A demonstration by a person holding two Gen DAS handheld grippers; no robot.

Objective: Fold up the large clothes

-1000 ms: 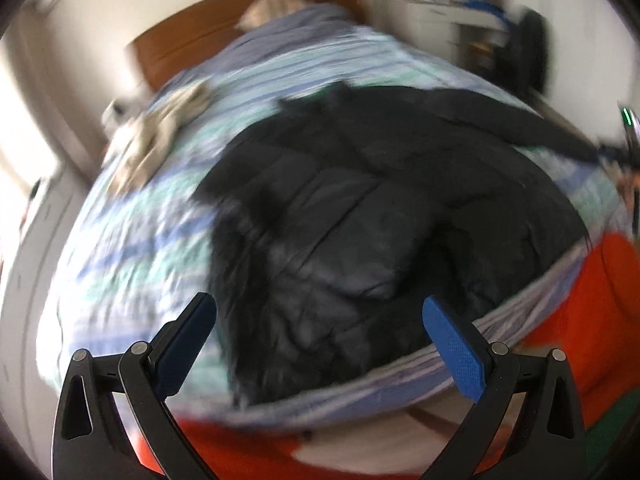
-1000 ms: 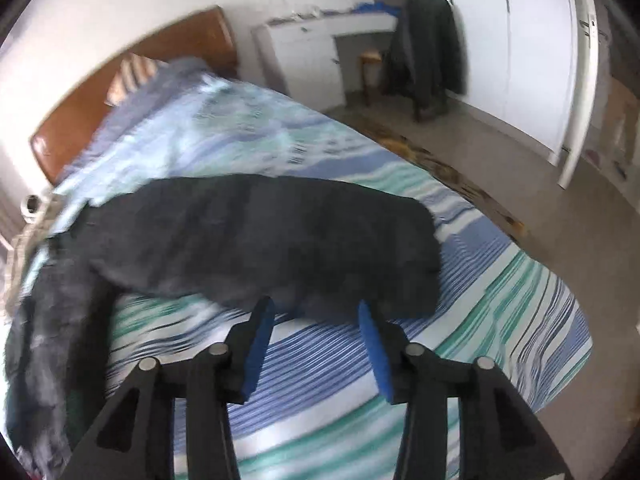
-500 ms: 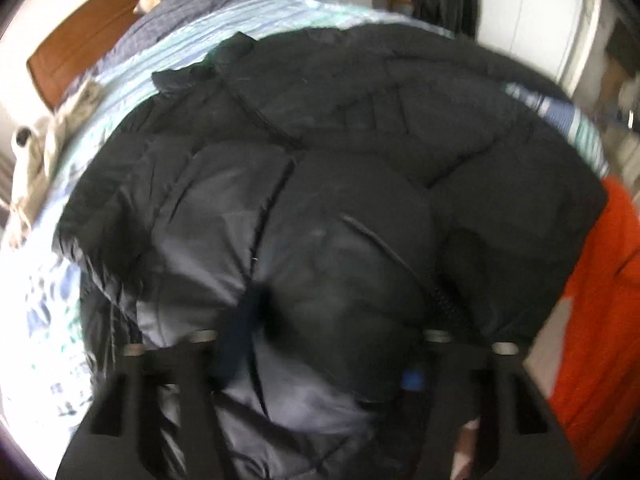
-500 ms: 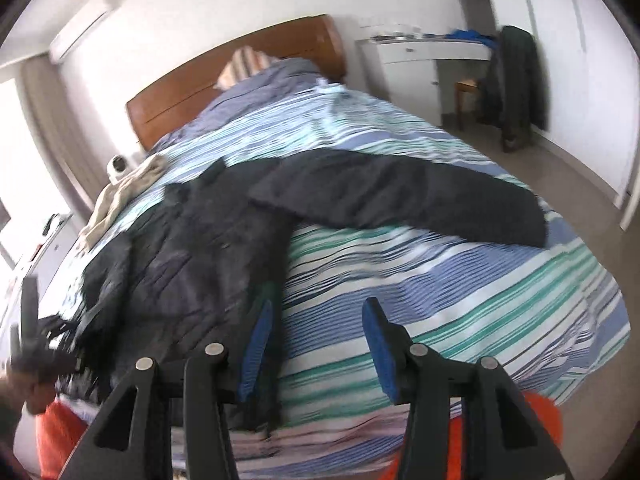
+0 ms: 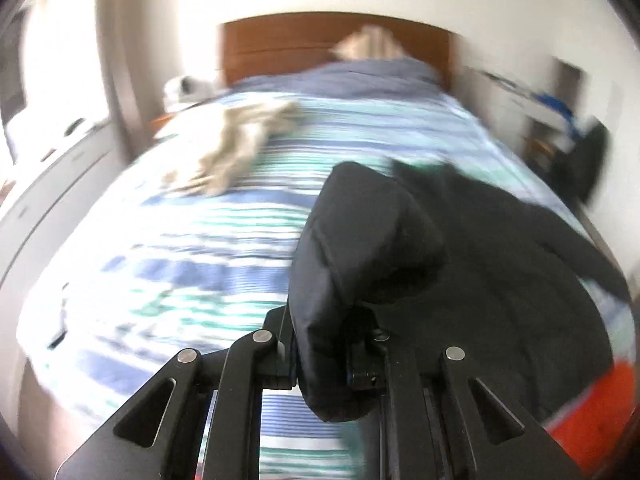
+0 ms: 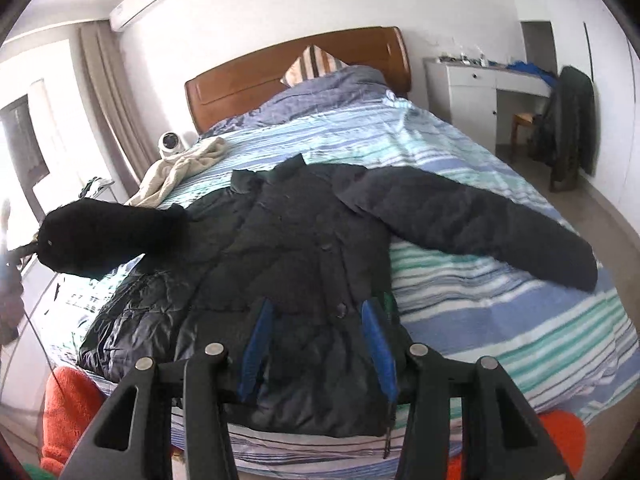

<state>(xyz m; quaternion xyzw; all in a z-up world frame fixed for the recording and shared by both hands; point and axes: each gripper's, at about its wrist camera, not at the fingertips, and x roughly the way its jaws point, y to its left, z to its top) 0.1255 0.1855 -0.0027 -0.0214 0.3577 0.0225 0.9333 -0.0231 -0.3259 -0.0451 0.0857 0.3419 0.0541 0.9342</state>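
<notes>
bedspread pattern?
Blue, teal and white stripes on the bedspread; clearest in the right wrist view.

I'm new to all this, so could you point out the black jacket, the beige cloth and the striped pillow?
black jacket [image 6: 304,240]: right wrist view, chest panel.
beige cloth [image 6: 180,170]: right wrist view, crumpled middle.
striped pillow [image 6: 314,66]: right wrist view, exposed corner.
</notes>
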